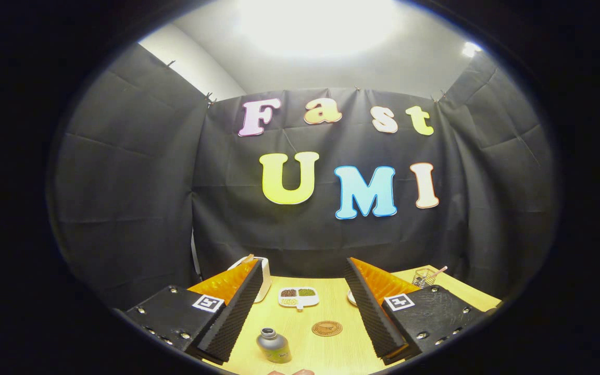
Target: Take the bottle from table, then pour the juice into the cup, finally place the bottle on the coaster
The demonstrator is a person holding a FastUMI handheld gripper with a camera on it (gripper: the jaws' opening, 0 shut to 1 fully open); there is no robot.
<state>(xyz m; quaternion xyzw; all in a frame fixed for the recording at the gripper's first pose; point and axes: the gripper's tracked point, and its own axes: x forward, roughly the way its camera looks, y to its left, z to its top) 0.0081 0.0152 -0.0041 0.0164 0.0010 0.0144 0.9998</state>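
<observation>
Clearly, the gripper (300, 307) is held with its fingers spread wide apart and nothing clasped between them. A small grey bottle (273, 346), uncapped and upright, is seen on the wooden table (331, 354) between the fingers, nearer the left one and untouched by either. A round brown coaster (326, 328) is found just beside it, to its right, with a stamped mark too small to be read. Beyond, a white divided dish (298, 297) of grains is set. Writing on the bottle cannot be made out.
</observation>
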